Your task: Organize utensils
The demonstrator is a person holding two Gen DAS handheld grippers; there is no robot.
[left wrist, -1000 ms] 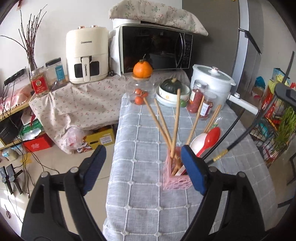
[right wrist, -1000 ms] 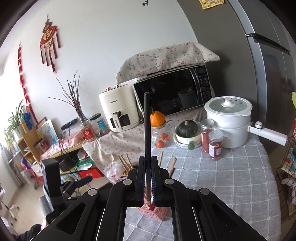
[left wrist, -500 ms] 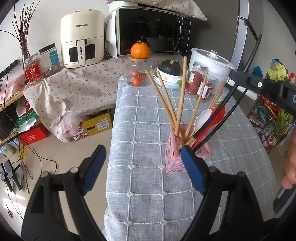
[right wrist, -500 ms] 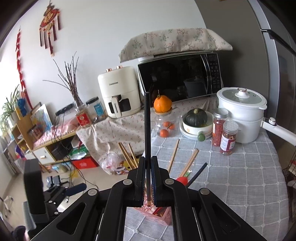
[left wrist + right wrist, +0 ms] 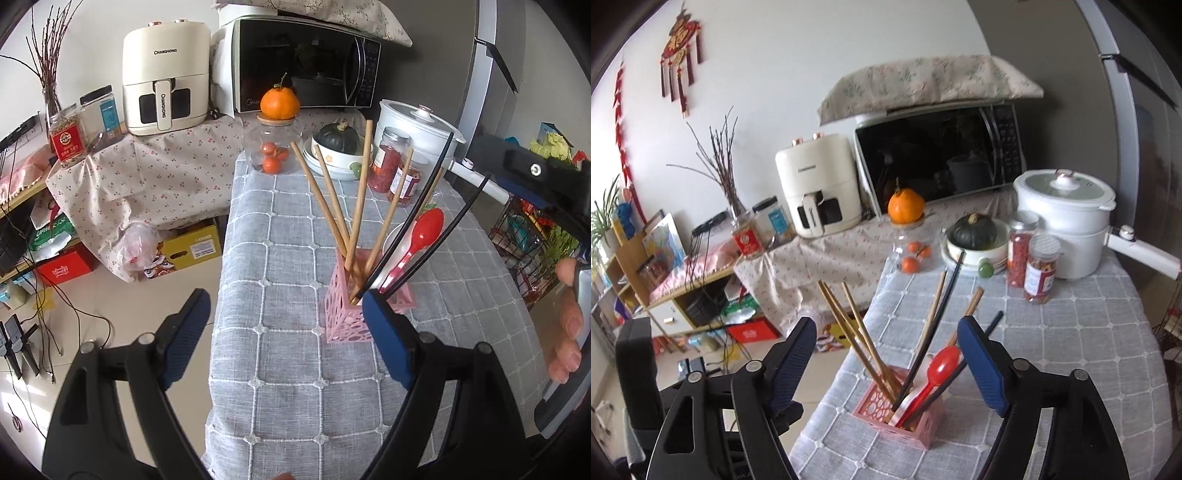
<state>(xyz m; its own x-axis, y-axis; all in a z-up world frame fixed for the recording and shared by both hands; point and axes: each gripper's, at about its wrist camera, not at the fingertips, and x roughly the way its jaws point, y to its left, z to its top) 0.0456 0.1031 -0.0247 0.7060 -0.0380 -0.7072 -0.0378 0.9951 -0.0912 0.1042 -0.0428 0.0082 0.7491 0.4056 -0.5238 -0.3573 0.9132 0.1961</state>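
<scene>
A pink perforated holder stands near the front left corner of the grey checked tablecloth. It holds several wooden chopsticks, two black chopsticks, a red spoon and a white spoon. My left gripper hangs just short of the holder, jaws wide and opening, nothing between them. My right gripper hovers over the holder, jaws opening. A black chopstick leans free between its fingers, touching neither pad.
Behind the holder stand a glass jar of oranges, a bowl with a green squash, two red-filled jars and a white pot. The table's left edge drops to a cluttered floor. A person's hand is at the right.
The right gripper went from shut on the black chopstick to wide apart; the chopstick now leans in the holder. The right gripper sank closer to the holder.
</scene>
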